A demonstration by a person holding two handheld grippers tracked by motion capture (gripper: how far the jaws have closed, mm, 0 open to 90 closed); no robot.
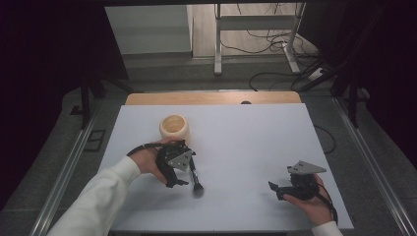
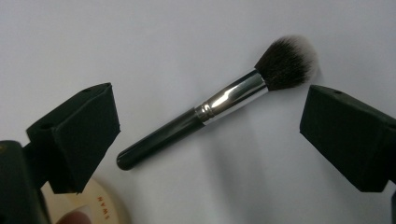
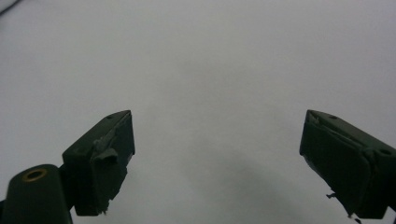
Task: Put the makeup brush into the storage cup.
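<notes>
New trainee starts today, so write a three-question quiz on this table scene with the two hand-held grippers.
1. True or false: the left gripper has its fingers shut on the makeup brush.
2. Multiple choice: which thing stands on the table just beyond the left gripper? A) a cream round pot B) a blue tray C) a glass bottle
3. Fill in: the brush's bristles are dark with ____ tips.

Key:
1. False. The fingers stand wide apart on either side of the brush, which lies flat on the table.
2. A
3. White. For reference, the right gripper is open too, with bare table between its fingers.
</notes>
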